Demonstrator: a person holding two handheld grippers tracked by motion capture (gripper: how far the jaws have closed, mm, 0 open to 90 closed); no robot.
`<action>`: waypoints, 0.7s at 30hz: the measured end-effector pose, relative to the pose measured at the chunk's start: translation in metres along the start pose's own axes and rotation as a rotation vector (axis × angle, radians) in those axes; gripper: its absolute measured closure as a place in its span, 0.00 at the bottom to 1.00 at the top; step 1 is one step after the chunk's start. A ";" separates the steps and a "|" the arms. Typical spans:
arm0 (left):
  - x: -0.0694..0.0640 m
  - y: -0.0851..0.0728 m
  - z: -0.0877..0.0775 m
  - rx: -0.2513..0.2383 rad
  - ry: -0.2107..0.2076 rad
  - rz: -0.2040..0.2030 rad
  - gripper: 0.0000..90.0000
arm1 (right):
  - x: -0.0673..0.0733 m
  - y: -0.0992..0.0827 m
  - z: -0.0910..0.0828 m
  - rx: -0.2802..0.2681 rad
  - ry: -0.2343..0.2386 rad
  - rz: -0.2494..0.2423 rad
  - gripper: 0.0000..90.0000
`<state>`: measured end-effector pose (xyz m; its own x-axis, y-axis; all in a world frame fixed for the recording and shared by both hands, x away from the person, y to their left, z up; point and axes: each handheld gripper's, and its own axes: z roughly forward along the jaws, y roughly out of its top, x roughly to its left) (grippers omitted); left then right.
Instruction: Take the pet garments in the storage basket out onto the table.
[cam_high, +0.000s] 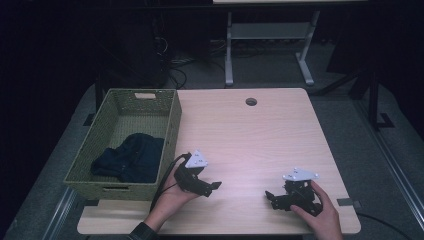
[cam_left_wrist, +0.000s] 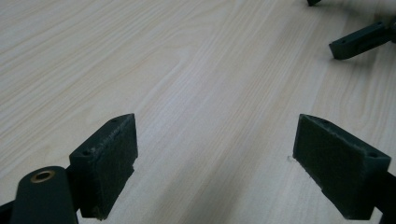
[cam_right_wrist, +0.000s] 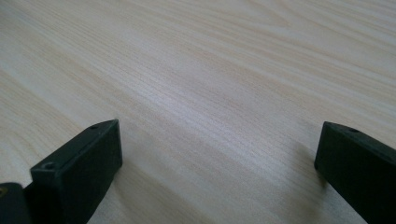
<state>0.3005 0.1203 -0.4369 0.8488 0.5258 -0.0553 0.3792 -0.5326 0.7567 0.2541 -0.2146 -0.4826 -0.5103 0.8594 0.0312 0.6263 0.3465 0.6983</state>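
Jaws spread wide on both: the left gripper (cam_high: 212, 186) and right gripper (cam_high: 270, 196) rest low on the pale wooden surface (cam_high: 250, 140), pointing toward each other, holding nothing. Just beside the left gripper, on its outer side, a green woven basket (cam_high: 172, 125) holds a dark blue crumpled cloth (cam_high: 132, 157).

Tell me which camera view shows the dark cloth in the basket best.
The high view: the dark cloth lies bunched at the near end of the green woven basket, seen whole from above. Both gripper views look along open fingers at the bare wooden table, away from the cloth.
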 end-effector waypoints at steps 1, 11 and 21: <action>0.000 0.000 0.000 0.000 0.000 0.000 0.15 | 0.000 0.000 0.000 0.000 0.000 0.000 0.00; 0.000 0.006 -0.005 0.005 -0.012 0.001 0.15 | 0.000 0.000 0.000 0.000 0.001 -0.001 0.00; 0.001 0.014 -0.011 -0.003 -0.003 -0.010 0.15 | 0.000 0.000 0.000 0.001 0.002 -0.003 0.01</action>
<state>0.3029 0.1209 -0.4196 0.8462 0.5288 -0.0652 0.3865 -0.5251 0.7582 0.2540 -0.2145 -0.4825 -0.5134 0.8576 0.0311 0.6257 0.3492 0.6975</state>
